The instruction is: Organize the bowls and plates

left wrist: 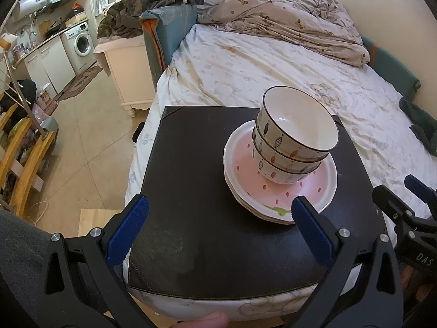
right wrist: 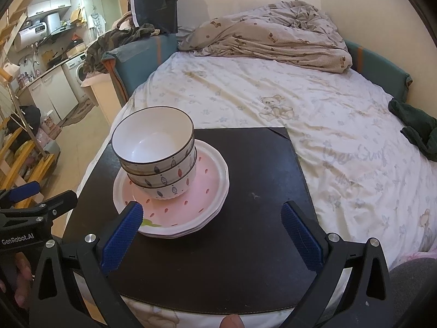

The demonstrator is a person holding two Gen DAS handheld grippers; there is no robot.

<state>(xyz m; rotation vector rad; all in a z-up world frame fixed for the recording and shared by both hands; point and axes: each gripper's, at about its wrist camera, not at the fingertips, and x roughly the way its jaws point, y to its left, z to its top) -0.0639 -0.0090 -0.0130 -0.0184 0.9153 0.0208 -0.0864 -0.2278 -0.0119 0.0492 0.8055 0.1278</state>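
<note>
Three nested bowls (left wrist: 295, 139) on stacked pink plates (left wrist: 322, 191), dark mat (left wrist: 191, 177)

We have the mat (left wrist: 207, 246) lying flat on the near end of the bed (left wrist: 273, 63). On the mat sits the stack of plates (left wrist: 275, 207), toward its right side in the left wrist view, toward its left in the right wrist view. On the plates stand the nested bowls (left wrist: 297, 131), set toward the far edge of the top plate. Behind it all, the blanket (right wrist: 273, 38) is bunched at the bed's far end. Off to the left we have the washing machine (left wrist: 80, 41), well apart.
</note>
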